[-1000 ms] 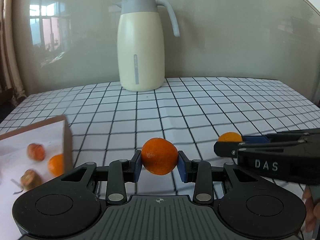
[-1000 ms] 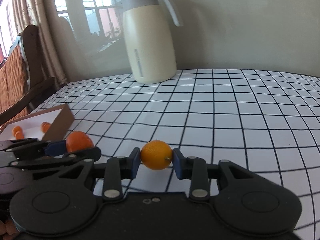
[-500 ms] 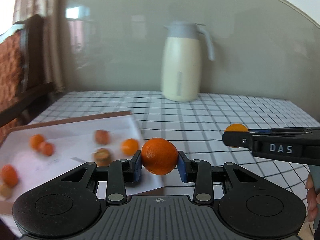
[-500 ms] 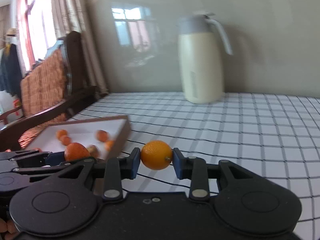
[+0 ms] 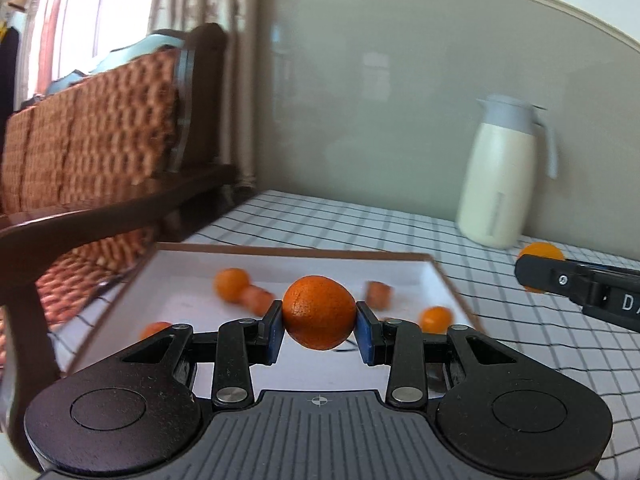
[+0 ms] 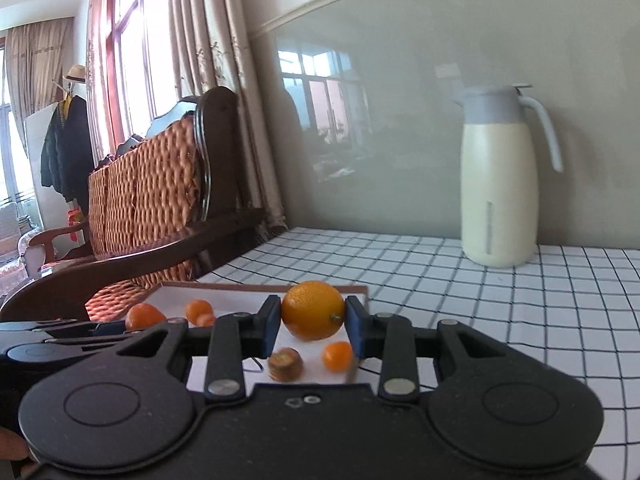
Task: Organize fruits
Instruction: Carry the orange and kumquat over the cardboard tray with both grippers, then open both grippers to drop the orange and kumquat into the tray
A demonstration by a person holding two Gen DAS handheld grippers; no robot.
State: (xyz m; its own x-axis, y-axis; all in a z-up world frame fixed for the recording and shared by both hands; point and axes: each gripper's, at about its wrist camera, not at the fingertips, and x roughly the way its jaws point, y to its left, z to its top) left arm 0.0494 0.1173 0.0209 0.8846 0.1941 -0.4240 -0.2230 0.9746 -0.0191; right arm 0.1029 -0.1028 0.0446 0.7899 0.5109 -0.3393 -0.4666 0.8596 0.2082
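I see a shallow tray (image 5: 440, 276) with a brown rim and a white floor sitting on the table (image 5: 360, 224), which wears a white cloth ruled in black squares. In the tray lie several small round orange fruits (image 5: 231, 284) — some blurred in my left view — and, sharper in my right view, one brownish, stubby piece (image 6: 285, 364) beside a small orange one (image 6: 338, 356).

My left gripper (image 5: 319, 330) has its blue-padded fingers (image 5: 274, 332) clamped on a deep-orange, dimpled round fruit (image 5: 319, 312), held in the air over the near part of the tray. My right gripper (image 6: 313, 326) is closed the same way on a paler, yellow-orange fruit (image 6: 313, 310) with a small stem nub, held in the air in front of the tray's right-hand edge. In the left view the right gripper's black body (image 5: 576, 288) reaches in from the right, its fruit (image 5: 540, 251) peeking behind the tip.

At the back of the table stands a tall, smooth cream jug (image 6: 498, 184) with a grey lid and curved handle, against a glossy grey-green wall. Left of the table is a dark wooden chair (image 6: 160, 200) with woven rattan panels, and curtains behind it.
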